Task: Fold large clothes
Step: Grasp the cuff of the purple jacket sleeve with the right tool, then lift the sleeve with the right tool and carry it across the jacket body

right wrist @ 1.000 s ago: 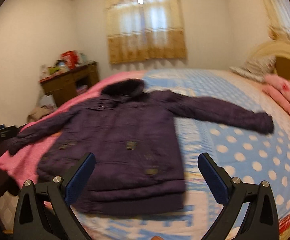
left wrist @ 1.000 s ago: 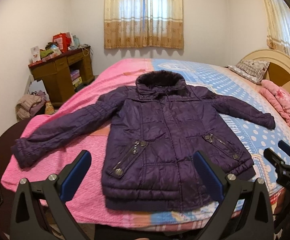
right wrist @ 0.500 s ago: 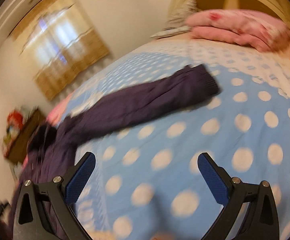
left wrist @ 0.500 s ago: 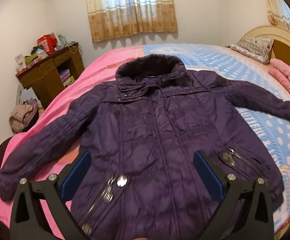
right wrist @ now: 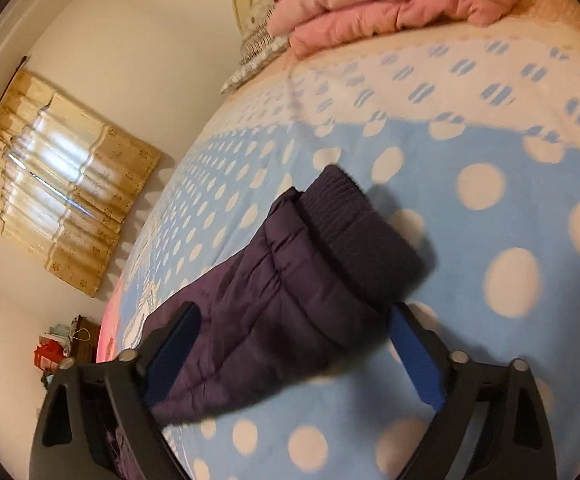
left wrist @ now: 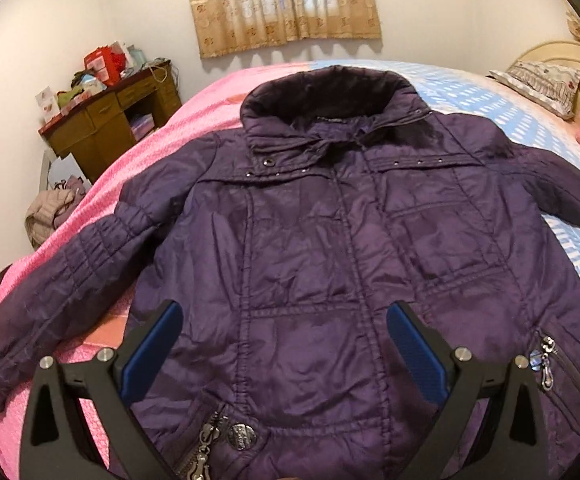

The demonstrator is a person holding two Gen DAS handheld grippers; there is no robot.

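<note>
A purple quilted jacket (left wrist: 330,248) lies face up and spread flat on the bed, collar at the far end, both sleeves stretched out to the sides. My left gripper (left wrist: 283,354) is open and empty, low over the jacket's lower front. In the right wrist view the jacket's sleeve (right wrist: 273,300) with its dark knit cuff (right wrist: 366,236) lies on the dotted blue sheet. My right gripper (right wrist: 292,354) is open and straddles the sleeve just behind the cuff, one blue pad on each side.
The bed has a pink blanket (left wrist: 101,196) on the left half and a blue dotted sheet (right wrist: 510,216) on the right. A folded pink quilt (right wrist: 390,4) and a pillow (left wrist: 542,84) lie by the headboard. A cluttered wooden desk (left wrist: 109,120) stands by the left wall.
My left gripper moved forward and lower over the jacket's front. My right gripper swung out to the right sleeve and came down around it near the cuff.
</note>
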